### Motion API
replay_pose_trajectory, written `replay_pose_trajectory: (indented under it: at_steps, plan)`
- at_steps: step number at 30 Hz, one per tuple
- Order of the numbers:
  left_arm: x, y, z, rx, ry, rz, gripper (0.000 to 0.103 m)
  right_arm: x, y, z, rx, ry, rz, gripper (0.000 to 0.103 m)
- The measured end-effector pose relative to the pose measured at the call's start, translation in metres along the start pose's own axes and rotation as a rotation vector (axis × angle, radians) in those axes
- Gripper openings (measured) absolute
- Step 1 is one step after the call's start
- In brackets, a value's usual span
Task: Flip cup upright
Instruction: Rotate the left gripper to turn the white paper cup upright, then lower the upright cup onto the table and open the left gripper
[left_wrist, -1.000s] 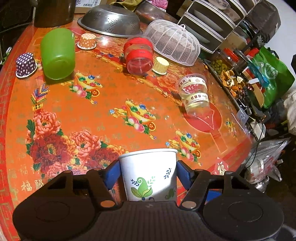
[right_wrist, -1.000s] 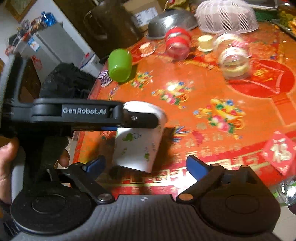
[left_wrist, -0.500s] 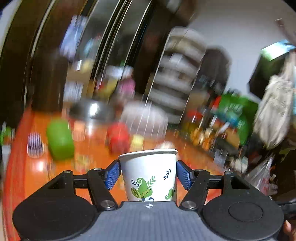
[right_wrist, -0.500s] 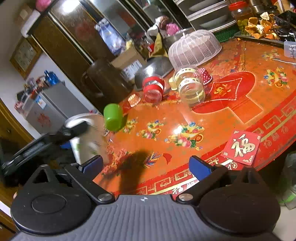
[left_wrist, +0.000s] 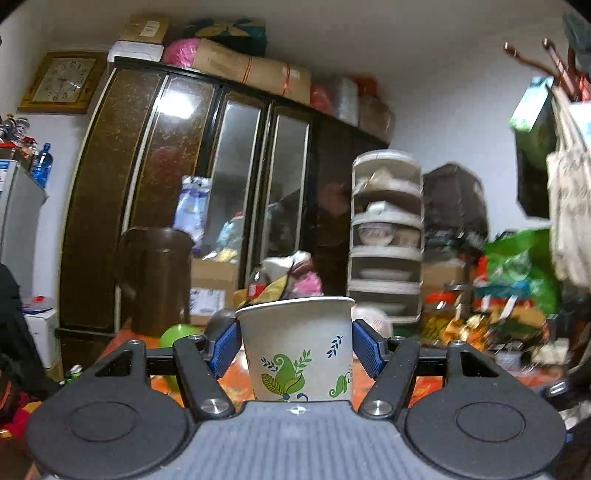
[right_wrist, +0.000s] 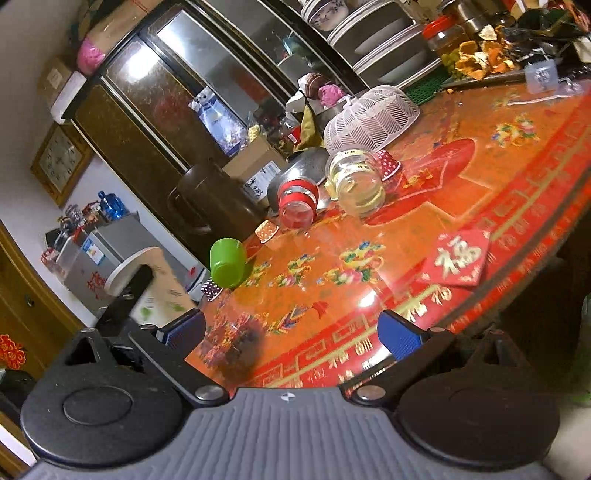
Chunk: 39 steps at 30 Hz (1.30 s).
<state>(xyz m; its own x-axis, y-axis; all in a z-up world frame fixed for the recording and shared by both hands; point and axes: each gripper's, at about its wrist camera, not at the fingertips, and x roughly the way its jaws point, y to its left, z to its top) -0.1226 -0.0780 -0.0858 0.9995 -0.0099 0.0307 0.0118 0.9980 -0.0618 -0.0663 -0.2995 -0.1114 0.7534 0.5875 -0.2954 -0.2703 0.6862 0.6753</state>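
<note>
My left gripper (left_wrist: 295, 349) is shut on a white paper cup (left_wrist: 297, 354) with green and blue leaf prints. Its blue pads press both sides of the cup, whose rim is on top. The gripper looks level across the room, above the table. In the right wrist view the same cup (right_wrist: 155, 291) shows blurred at the left edge, off the table's near left side, with the left gripper's black finger across it. My right gripper (right_wrist: 291, 332) is open and empty over the front edge of the orange table (right_wrist: 424, 236).
A green cup (right_wrist: 227, 262), a red-banded jar (right_wrist: 297, 206) and a clear jar (right_wrist: 356, 181) lie on their sides on the table. Small cupcake liners, a white mesh cover (right_wrist: 369, 120), a steel bowl and a red envelope (right_wrist: 456, 258) are there too. A dark cabinet (left_wrist: 207, 192) stands behind.
My left gripper has lifted the cup off the table and swung up from looking down at the tabletop to looking level. My right gripper has drawn back and tilted.
</note>
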Motion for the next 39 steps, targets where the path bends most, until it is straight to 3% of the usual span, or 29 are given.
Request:
replay_pose_trajectory:
  at_steps: [4,10,24,25,27,28,35,39]
  plan:
    - [0.014,-0.004,-0.013,0.026,0.064,0.064,0.068,-0.007,-0.003,-0.006,-0.006,-0.014,0.004,0.101]
    - [0.018,-0.01,-0.026,0.052,0.143,0.04,0.068,-0.006,-0.008,-0.006,0.012,-0.027,-0.004,0.101]
    - [-0.001,-0.009,-0.026,0.118,0.159,-0.01,0.071,0.001,-0.001,-0.013,-0.021,-0.007,-0.012,0.101]
    - [-0.001,-0.007,-0.025,0.118,0.174,-0.02,0.071,0.002,0.001,-0.014,-0.031,-0.004,-0.019,0.101]
    - [0.002,-0.003,-0.025,0.115,0.22,-0.056,0.089,0.005,0.005,-0.014,-0.048,0.0,-0.029,0.101]
    - [0.004,-0.001,-0.025,0.107,0.24,-0.073,0.092,0.006,0.007,-0.014,-0.058,-0.001,-0.032,0.102]
    - [-0.013,0.039,-0.027,0.031,0.375,-0.165,0.093,0.015,0.041,-0.023,-0.254,-0.05,-0.128,0.102]
    - [-0.023,0.071,-0.008,-0.02,0.535,-0.11,0.093,0.011,0.068,-0.031,-0.419,-0.107,-0.179,0.102]
